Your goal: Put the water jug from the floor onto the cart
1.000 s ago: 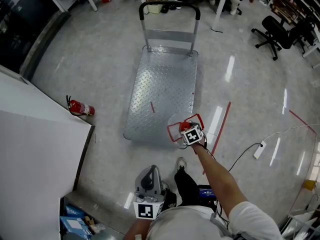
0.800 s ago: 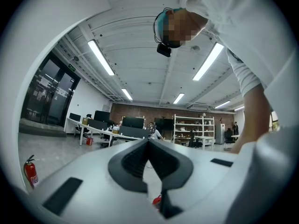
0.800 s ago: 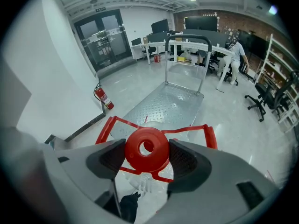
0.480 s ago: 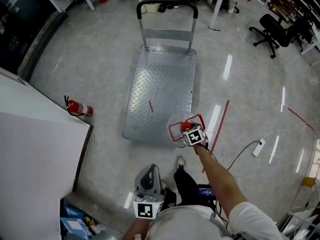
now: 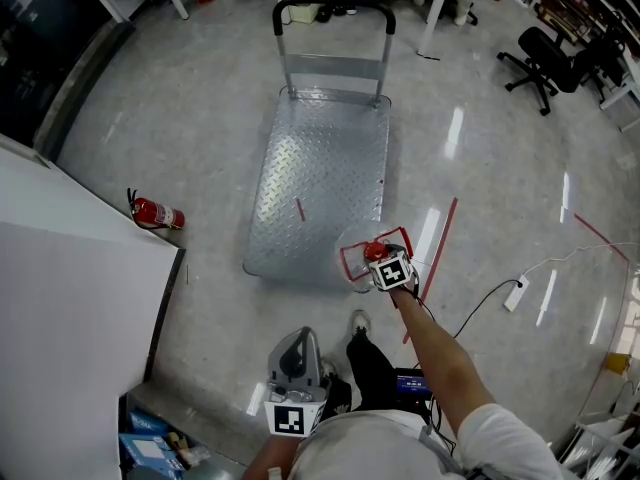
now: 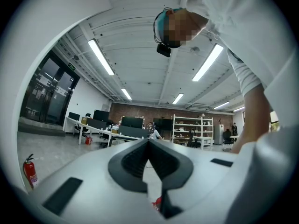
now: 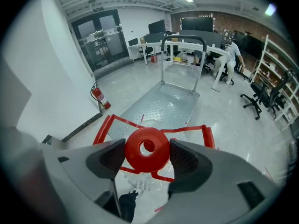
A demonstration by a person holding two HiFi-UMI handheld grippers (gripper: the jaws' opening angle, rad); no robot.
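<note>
The water jug (image 5: 362,256) is clear plastic with a red cap (image 7: 147,149) and a red carrying frame (image 7: 106,125). My right gripper (image 5: 388,266) is shut on the cap (image 5: 375,251) and holds the jug at the near right corner of the cart. The cart (image 5: 325,173) is a bare steel platform (image 7: 163,104) with a black push handle (image 5: 335,8) at its far end. Whether the jug's base rests on anything is hidden. My left gripper (image 5: 296,363) is held close to my body, shut and empty; its gripper (image 6: 149,143) points up toward the ceiling.
A red fire extinguisher (image 5: 155,214) lies by a white partition (image 5: 70,298) on the left. A red tape line (image 5: 435,253) and a white power strip (image 5: 517,296) with its cable mark the floor on the right. Desks and an office chair (image 5: 545,58) stand at the back.
The right gripper and the jug have drifted slightly to the right by the cart's near corner. The left gripper has stayed put.
</note>
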